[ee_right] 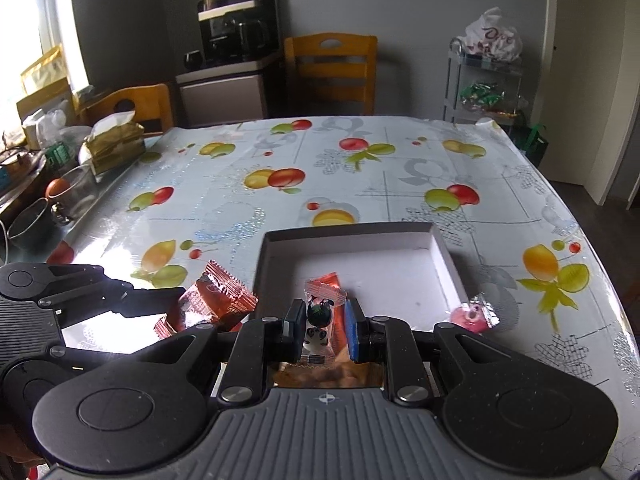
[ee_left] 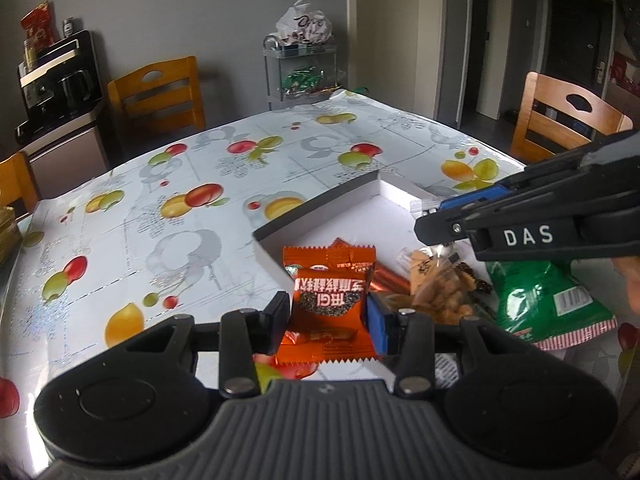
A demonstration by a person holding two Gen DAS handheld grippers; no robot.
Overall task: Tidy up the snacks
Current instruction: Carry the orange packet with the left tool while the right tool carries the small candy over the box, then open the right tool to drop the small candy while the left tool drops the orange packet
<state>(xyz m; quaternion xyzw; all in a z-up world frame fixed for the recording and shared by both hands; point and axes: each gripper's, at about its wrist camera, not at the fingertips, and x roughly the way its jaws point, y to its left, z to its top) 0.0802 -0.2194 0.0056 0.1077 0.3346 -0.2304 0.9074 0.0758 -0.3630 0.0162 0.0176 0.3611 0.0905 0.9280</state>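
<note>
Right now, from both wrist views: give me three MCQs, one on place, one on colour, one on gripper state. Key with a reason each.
1. Where does the pink candy lie?
A. inside the box
B. on the tablecloth by the box's near right corner
C. on a chair

2. What colour is the packet in the left gripper?
A. orange
B. green
C. blue

3. What is the right gripper doing?
A. hanging open over bare table
B. shut on nothing
C. shut on the panda candy

Key: B, it sits outside the white box; A, the orange packet sits between the fingers; C, both pads flank the wrapper.
</note>
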